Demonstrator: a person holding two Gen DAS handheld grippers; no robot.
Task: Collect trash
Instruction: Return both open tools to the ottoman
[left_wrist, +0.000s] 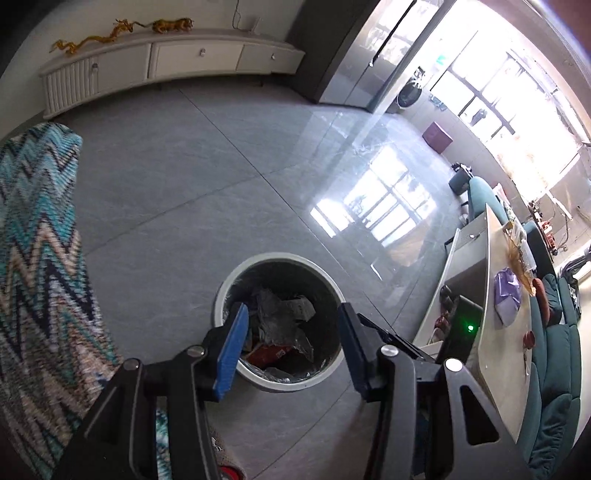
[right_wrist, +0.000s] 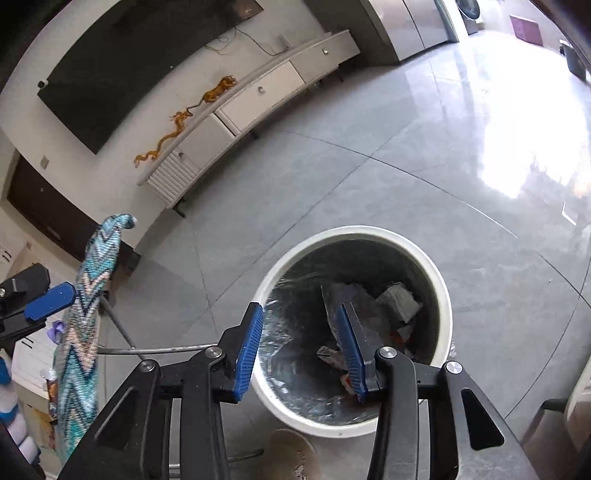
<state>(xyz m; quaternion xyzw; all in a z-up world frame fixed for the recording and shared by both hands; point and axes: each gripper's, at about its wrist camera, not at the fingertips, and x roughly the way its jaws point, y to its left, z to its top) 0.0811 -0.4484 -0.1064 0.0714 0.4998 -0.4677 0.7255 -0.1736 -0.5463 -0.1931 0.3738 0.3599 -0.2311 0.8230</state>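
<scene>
A round white trash bin (left_wrist: 280, 257) with a dark liner stands on the grey tiled floor. Inside lie crumpled grey wrappers (left_wrist: 277, 317), a red packet (left_wrist: 266, 354) and a white paper wad (right_wrist: 400, 299). My left gripper (left_wrist: 293, 314) hangs above the bin's near side, open, with nothing between its blue pads. In the right wrist view the bin (right_wrist: 354, 230) fills the lower middle. My right gripper (right_wrist: 300, 310) is over its mouth, open and holding nothing. One blue finger pad (right_wrist: 50, 301) of the left gripper shows at the left edge.
A zigzag-patterned cloth (left_wrist: 40, 258) hangs close on the left, also seen as a cloth (right_wrist: 88, 325) over a metal frame. A low white cabinet (left_wrist: 166, 62) lines the far wall. A table (left_wrist: 480, 258) with a purple bag (left_wrist: 508, 295) and a teal sofa (left_wrist: 554, 350) stand right.
</scene>
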